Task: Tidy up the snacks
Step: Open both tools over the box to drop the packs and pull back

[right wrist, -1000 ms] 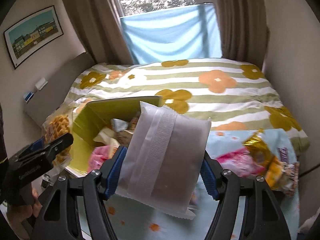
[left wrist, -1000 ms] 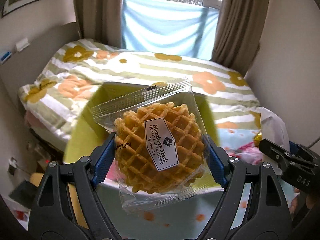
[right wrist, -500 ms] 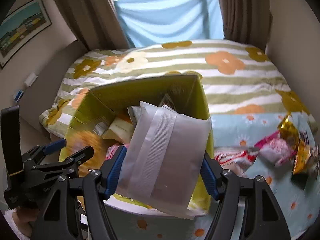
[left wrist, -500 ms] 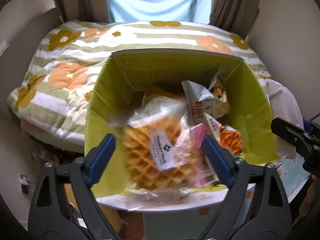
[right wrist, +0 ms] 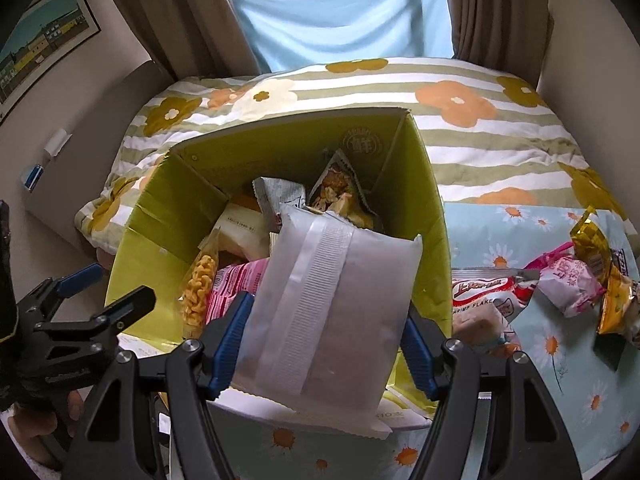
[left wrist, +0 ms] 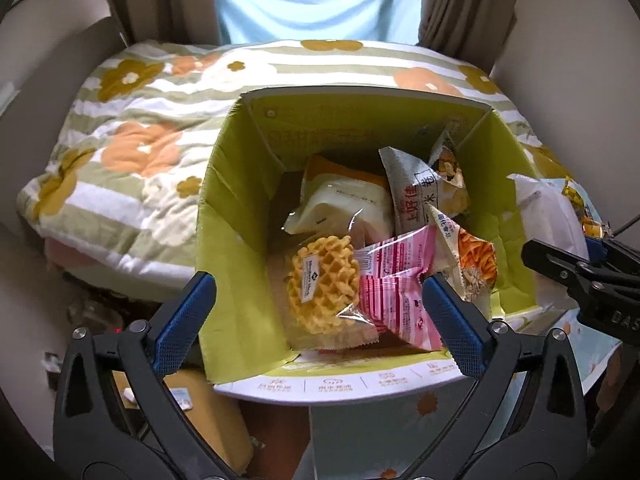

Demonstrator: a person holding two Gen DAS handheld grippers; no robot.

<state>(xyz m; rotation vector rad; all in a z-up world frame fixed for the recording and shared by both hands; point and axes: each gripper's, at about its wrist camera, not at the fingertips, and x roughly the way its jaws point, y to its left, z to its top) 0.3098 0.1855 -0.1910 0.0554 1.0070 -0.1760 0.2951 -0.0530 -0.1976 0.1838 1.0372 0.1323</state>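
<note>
Waffle packet (left wrist: 324, 285) lies in our green box (left wrist: 236, 216).
Our left gripper (left wrist: 318, 322) has just been opening, empty; right gripper (right wrist: 326, 334) clamps a white packet (right wrist: 332, 304).

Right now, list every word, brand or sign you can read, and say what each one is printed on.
"Member's Mark": white label on the waffle packet lying in the green box.
"SHRIMP FLAKE": red and white packet on the bedsheet beside the box.
"DAS": cut-off letters on the right gripper.
"上好佳": red panel of the grey packet.
"鲜": round stamp inside the box wall.
Box flap print and pink packet text: too small.
</note>
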